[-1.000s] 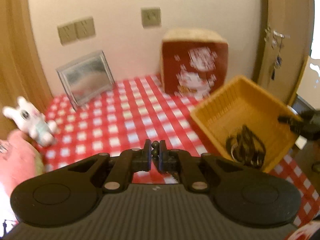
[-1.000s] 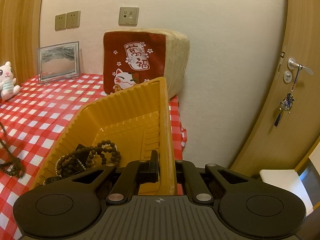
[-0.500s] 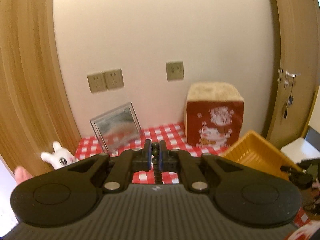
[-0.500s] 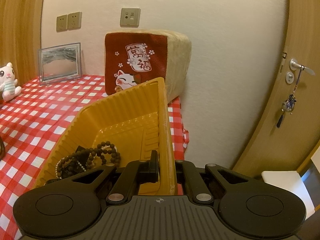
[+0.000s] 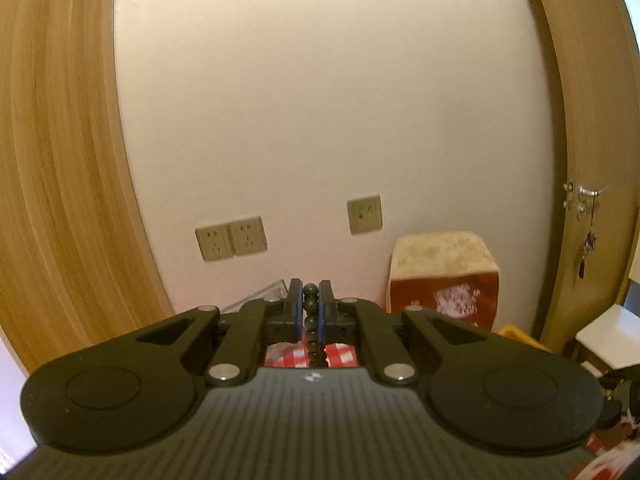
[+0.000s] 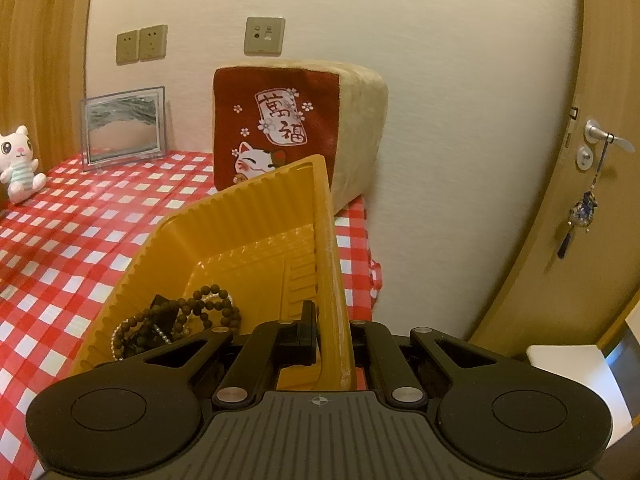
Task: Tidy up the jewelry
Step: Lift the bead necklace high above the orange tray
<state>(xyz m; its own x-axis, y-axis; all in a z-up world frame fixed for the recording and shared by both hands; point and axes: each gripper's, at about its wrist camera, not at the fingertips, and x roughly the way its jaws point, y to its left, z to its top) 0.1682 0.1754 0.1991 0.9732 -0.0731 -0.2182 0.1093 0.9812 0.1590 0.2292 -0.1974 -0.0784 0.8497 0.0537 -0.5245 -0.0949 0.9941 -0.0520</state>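
Note:
My left gripper point(image 5: 310, 300) is shut on a dark bead strand point(image 5: 312, 328) that hangs down between its pads, held high above the table and facing the wall. My right gripper point(image 6: 332, 320) is shut on the right wall of the yellow basket point(image 6: 240, 240), which stands on the red checked tablecloth point(image 6: 60, 248). Inside the basket lie several dark bead bracelets point(image 6: 180, 316). A corner of the basket point(image 5: 516, 334) shows low right in the left wrist view.
A red and beige lucky-cat cushion point(image 6: 288, 132) stands behind the basket against the wall. A glass picture frame point(image 6: 122, 128) and a white plush cat point(image 6: 18, 164) stand at the back left. A wooden door point(image 6: 600, 160) with hanging keys is to the right.
My left gripper has risen and tilted up with the bead strand; the table has dropped nearly out of its view. My right gripper has kept its hold on the basket wall.

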